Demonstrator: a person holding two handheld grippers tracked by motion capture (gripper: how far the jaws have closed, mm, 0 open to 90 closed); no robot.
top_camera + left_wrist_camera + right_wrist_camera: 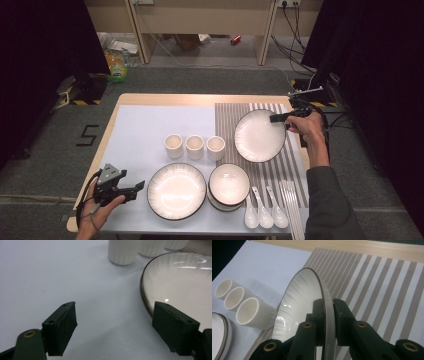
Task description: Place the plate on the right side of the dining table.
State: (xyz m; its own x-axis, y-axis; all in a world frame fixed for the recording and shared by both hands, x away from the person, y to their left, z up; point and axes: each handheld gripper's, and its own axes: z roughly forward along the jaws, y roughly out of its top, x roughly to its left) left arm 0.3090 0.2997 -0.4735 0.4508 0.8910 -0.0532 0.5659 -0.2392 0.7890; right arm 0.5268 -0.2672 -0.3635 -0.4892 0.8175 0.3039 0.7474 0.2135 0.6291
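High view: fixed overhead on the person's side, looks forward and down, takes in the whole table (131, 100). Left gripper view: very low and close over the pale mat (62, 277), facing the near plate (180, 282) and cups (123, 252). Right gripper view: close, edge-on along the far plate (302, 297) over the striped mat (382, 285). Both gripper views share the cups.

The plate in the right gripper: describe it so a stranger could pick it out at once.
Start at the striped mat on the table's right side. The plate lies on its far part, white with a dark rim, beyond the stacked bowls. Unlike the matching plate on the pale cloth near the left gripper, this one has the right gripper clamped on its rim.
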